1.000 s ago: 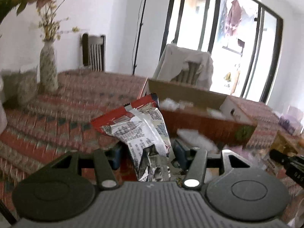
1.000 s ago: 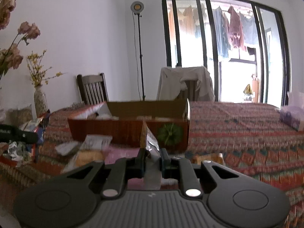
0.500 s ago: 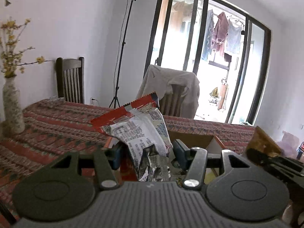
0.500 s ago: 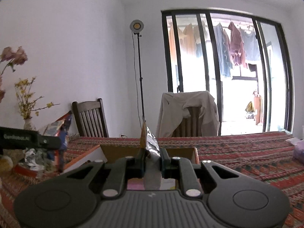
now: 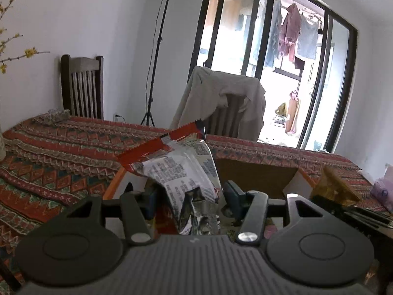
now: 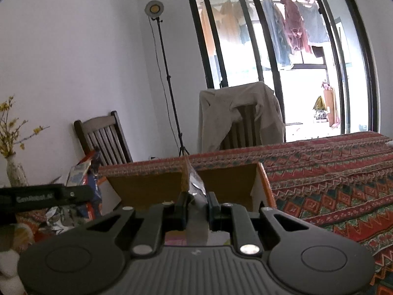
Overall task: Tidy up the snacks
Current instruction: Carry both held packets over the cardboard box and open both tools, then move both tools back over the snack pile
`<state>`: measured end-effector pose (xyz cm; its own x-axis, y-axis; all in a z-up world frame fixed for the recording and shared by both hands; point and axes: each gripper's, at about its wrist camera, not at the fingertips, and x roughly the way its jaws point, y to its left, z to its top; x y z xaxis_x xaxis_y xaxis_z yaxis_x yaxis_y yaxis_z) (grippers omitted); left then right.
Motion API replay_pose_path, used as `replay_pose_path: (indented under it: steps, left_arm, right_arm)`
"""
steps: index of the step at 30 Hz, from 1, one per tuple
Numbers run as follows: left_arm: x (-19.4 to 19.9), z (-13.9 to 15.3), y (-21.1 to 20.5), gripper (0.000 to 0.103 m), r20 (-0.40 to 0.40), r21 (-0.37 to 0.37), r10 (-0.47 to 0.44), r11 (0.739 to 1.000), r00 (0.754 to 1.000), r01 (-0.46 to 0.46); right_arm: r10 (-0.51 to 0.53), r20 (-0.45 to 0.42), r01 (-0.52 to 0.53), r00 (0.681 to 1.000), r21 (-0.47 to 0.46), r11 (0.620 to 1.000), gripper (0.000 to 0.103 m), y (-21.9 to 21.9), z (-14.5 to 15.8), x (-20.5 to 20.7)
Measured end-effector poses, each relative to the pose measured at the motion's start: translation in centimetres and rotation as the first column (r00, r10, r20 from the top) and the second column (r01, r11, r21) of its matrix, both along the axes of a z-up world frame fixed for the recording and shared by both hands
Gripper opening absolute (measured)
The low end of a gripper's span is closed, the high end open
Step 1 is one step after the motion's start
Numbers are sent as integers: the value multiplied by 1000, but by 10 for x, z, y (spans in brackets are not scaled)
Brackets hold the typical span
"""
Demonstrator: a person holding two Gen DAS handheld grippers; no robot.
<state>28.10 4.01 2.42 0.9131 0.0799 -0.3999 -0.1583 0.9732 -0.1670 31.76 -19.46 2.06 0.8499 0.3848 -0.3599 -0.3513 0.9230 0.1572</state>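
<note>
My left gripper (image 5: 190,196) is shut on a crumpled red and silver snack packet (image 5: 179,172) and holds it above the near edge of an open cardboard box (image 5: 255,174). My right gripper (image 6: 196,206) is shut on a thin gold and silver snack packet (image 6: 190,184), seen edge-on, held over the same box (image 6: 157,184). The gold packet also shows at the right of the left wrist view (image 5: 331,186). The left gripper with its red packet shows at the left of the right wrist view (image 6: 83,179). The box's inside is mostly hidden behind the grippers.
The box sits on a table with a red patterned cloth (image 6: 331,172). A chair draped with a beige jacket (image 5: 226,103) and a dark wooden chair (image 5: 82,86) stand beyond the table. A light stand (image 6: 169,86) is by the wall. A vase with yellow flowers (image 6: 13,169) is at the left.
Both grippers have risen and moved forward over the box with their packets still held. The loose snacks on the table in front of the box have dropped out of view.
</note>
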Motion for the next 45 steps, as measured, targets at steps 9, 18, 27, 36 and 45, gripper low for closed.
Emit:
replay_pose_path:
  steps: [9, 18, 27, 36, 45]
  left_arm:
    - [-5, -13, -5, 66, -11, 36, -19, 999, 1000, 19]
    - [-15, -8, 5, 103, 49, 1, 51, 999, 997, -51]
    - [-19, -4, 11, 103, 59, -26, 93, 995, 994, -92]
    - [-30, 6, 9, 103, 83, -49, 121, 992, 989, -117]
    - [-60, 36, 12, 103, 90, -96, 93, 992, 992, -84]
  right_arm:
    - [-24, 0, 24, 1000, -71, 997, 18, 6, -10, -4]
    - [-64, 44, 67, 997, -62, 996, 103, -3, -5, -13]
    - [-91, 57, 93, 994, -45, 995, 103, -9, 1, -17]
    - [-87, 79, 89, 993, -31, 996, 103, -14, 13, -25]
    - [-87, 98, 94, 991, -64, 994, 103, -19, 44, -51]
